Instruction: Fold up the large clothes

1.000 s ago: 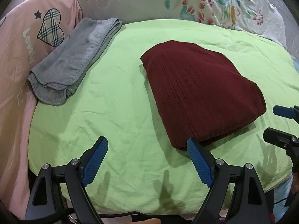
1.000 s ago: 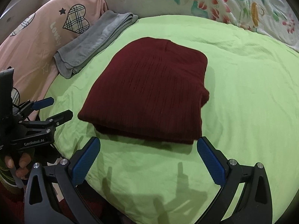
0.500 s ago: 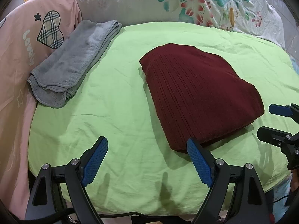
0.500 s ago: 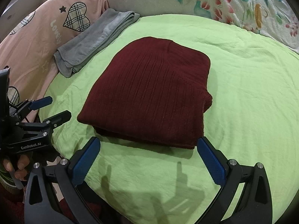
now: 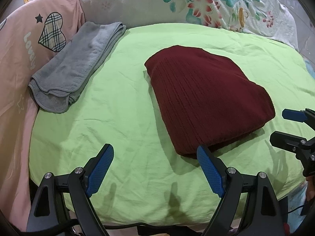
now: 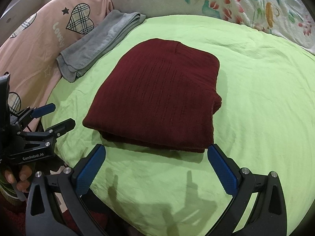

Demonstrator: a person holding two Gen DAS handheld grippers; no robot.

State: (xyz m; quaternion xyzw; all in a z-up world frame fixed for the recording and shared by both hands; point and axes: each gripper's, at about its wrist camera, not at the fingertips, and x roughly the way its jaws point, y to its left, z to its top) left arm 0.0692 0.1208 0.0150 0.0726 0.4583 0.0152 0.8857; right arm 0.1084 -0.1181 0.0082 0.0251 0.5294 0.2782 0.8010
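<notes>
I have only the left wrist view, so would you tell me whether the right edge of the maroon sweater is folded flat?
Observer: Not quite. In the right wrist view the maroon sweater has a small lump of fabric poking out along its right edge.
Operator: Thank you. Is the right hand-held gripper holding anything?
Observer: No, the right hand-held gripper is wide open and empty, just short of the sweater's near edge.
Operator: And what holds my left one?
Observer: A bare hand grips the handle of the left hand-held gripper, which is open at the edge of the green sheet.
</notes>
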